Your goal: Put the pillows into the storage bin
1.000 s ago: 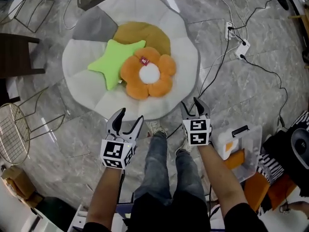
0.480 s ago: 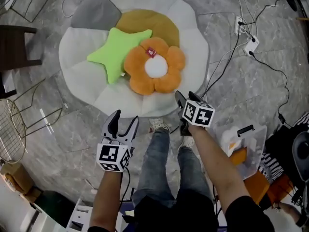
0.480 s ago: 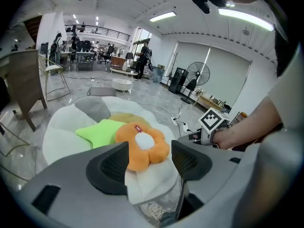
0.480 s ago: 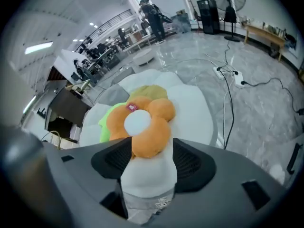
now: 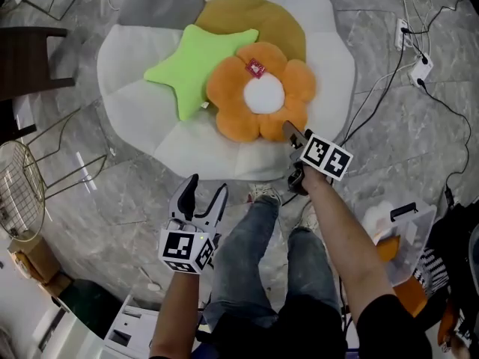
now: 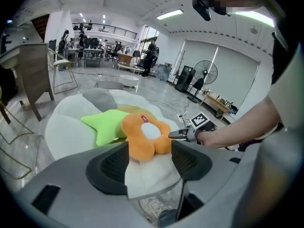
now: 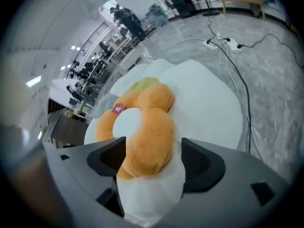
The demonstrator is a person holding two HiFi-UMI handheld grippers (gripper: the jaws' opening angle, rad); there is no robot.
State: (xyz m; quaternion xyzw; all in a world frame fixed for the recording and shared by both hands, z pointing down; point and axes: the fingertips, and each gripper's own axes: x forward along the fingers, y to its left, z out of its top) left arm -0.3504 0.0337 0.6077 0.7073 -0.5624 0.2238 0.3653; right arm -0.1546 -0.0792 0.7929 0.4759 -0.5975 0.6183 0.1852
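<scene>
Your right gripper has its jaws wide apart, and they have just been opening. Its tip is at the near-right petal of the orange flower-shaped plush pillow with a white centre. In the right gripper view that petal sits between the jaws with gaps on both sides, so no pad presses on it. The flower pillow lies on the big white round scalloped floor cushion. It overlaps one arm of the lime-green star-shaped plush pillow on its left and part of a mustard round cushion behind it. Your left gripper also has its jaws apart and holds nothing. It hangs over the grey marble floor, just beside the white cushion's near edge and well apart from both pillows. The left gripper view looks across that edge toward the flower pillow. A clear plastic lidded bin sits on the floor to your right, well apart from the pillows.
</scene>
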